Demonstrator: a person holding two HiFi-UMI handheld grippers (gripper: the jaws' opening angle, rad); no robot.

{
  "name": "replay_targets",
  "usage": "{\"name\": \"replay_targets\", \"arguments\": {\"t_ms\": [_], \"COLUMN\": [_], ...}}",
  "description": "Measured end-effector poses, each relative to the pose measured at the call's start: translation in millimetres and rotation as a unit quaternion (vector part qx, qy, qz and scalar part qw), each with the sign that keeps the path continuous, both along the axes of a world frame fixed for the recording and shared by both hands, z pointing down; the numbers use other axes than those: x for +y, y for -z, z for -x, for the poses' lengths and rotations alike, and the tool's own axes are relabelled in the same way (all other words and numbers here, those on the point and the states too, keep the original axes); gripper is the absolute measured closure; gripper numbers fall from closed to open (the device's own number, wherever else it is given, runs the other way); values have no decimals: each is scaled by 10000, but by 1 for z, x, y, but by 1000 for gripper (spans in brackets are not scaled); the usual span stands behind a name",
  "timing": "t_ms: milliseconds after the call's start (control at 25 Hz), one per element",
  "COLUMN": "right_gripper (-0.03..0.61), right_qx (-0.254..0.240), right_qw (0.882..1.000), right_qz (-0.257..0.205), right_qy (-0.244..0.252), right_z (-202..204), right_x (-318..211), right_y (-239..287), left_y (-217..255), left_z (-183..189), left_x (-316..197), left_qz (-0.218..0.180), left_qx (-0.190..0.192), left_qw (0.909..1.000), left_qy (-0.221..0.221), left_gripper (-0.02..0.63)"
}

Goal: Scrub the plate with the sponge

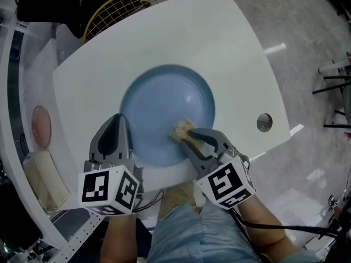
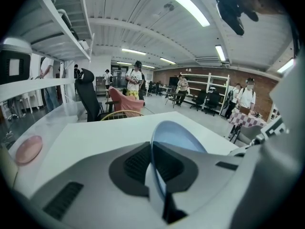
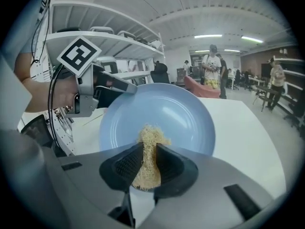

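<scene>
A: State of the right gripper?
B: Jaws nearly together, pinched on the sponge. A tuft pokes past the tips and touches the plate, in the lower right of its well in the head view.
A: Left?
B: The left gripper is clamped on the plate's rim, lower left of the head view. The plate is mid-frame on the table. Can't tell if it lies flat or is tipped up.
A: How to scrub it well?
B: My read: hold the left clamp firm so the plate can't spin. Little sponge sticks out, so press lightly or the jaw tips will scrape. Work overlapping circles from the well out to the upper rim. The patch under the left jaws needs a regrip.
</scene>
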State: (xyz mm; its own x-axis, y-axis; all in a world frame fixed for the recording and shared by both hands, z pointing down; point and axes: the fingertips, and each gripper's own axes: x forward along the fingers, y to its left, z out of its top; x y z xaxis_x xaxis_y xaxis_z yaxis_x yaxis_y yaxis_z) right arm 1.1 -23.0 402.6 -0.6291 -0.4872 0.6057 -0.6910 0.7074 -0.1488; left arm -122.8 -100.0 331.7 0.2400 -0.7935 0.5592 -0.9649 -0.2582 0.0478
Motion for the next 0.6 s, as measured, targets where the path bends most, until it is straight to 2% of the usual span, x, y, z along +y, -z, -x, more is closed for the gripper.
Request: {"name": "replay_targets", "arguments": {"t_ms": [600], "right_gripper": [489], "right_qx": [424], "right_qw": [9929], "right_qz": [-138], "right_qy": [-1103], "right_z": [-47], "right_x": [-45], "right_y": [-2], "left_y": [2], "left_z": [-15], "left_x": [-1], "left_qz": [6], "left_qx": [-2], "left_qw": [9999], "left_qy": [-165], "left_gripper": [591]}}
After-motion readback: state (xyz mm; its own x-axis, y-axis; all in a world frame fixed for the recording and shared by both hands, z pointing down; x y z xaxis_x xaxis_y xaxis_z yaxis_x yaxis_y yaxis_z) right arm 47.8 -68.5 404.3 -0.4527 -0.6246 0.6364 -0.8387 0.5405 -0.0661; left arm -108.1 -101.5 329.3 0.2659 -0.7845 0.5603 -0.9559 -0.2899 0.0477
